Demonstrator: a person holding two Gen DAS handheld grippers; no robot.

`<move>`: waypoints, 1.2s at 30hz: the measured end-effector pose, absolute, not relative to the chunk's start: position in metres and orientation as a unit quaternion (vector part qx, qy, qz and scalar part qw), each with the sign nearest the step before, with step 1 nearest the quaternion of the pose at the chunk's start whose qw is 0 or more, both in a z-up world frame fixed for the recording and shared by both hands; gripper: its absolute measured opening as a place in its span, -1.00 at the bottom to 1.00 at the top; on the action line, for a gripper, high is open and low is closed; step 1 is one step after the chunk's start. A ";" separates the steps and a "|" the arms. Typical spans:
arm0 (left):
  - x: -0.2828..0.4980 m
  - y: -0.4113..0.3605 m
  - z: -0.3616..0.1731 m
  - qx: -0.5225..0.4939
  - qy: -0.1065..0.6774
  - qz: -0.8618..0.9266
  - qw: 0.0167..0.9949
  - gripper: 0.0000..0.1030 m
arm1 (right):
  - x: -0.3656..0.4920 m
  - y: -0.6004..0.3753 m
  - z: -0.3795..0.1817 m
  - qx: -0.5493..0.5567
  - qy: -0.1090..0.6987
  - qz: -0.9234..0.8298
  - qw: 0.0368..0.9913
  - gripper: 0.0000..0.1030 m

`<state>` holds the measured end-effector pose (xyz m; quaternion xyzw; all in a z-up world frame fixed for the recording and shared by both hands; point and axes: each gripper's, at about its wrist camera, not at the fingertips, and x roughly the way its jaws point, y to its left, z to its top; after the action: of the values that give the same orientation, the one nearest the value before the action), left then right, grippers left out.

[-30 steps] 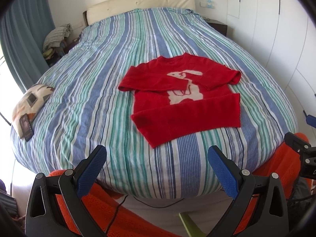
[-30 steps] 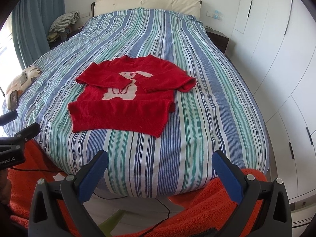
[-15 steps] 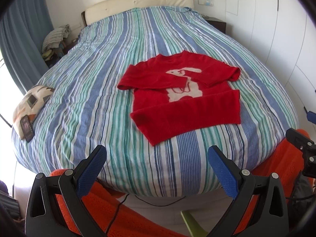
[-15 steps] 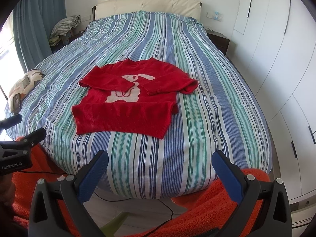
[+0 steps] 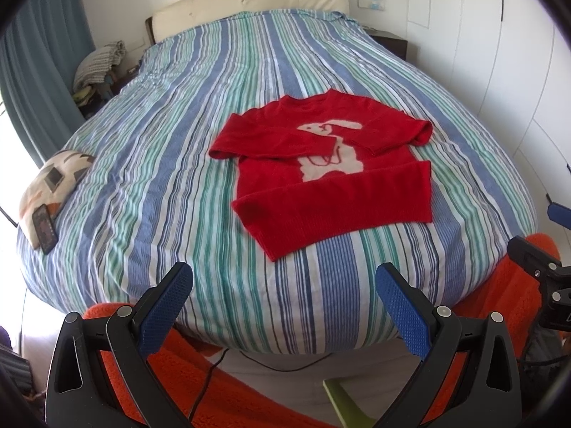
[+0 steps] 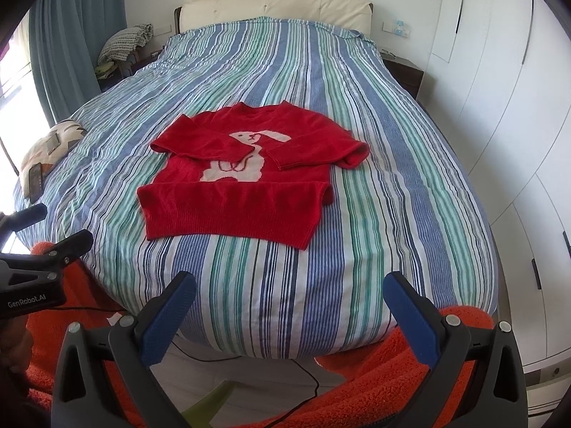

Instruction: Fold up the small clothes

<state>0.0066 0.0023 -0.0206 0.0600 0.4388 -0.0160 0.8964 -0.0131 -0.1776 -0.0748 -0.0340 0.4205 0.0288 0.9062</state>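
1. The words "GenRobot.AI" stand in white letters on the black side of the left gripper (image 6: 32,249), at the left edge of the right wrist view.
2. No other words or numbers can be read anywhere.

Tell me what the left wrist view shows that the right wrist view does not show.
Only the left wrist view shows the left claw from behind, open, with the right claw's tips at its right edge. Only the right wrist view shows the right claw from behind, open, and the wardrobe doors more fully. Both share the red sweater with a pale animal figure, its sleeves folded across the chest, lying on the striped bed, plus the patterned cushion with a phone on it.
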 end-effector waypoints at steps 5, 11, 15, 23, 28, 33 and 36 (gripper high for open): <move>0.006 0.000 -0.021 0.062 0.440 -0.016 0.896 0.99 | -0.013 -0.179 -0.075 -0.032 0.419 0.029 0.907 1.00; 0.007 -0.002 -0.022 0.063 0.441 -0.018 0.895 0.99 | -0.014 -0.179 -0.076 -0.029 0.419 0.028 0.907 1.00; 0.008 -0.001 -0.021 0.064 0.443 -0.019 0.894 0.99 | -0.014 -0.179 -0.076 -0.030 0.420 0.029 0.907 1.00; 0.009 0.002 -0.024 0.056 0.450 -0.019 0.891 0.99 | -0.013 -0.178 -0.076 -0.031 0.420 0.029 0.907 1.00; 0.010 0.002 -0.026 0.052 0.455 -0.023 0.889 0.99 | -0.013 -0.178 -0.076 -0.031 0.420 0.030 0.906 1.00; 0.014 0.007 -0.032 0.043 0.467 -0.029 0.883 0.99 | -0.013 -0.177 -0.077 -0.029 0.418 0.033 0.908 1.00; 0.028 0.031 -0.050 0.025 0.465 -0.025 0.884 0.99 | -0.011 -0.185 -0.079 -0.024 0.383 0.065 0.921 1.00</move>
<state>0.0277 0.0309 -0.0496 0.0252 0.4654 -0.0250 0.8844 -0.0108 -0.1855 -0.0786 -0.0241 0.3834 0.0650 0.9210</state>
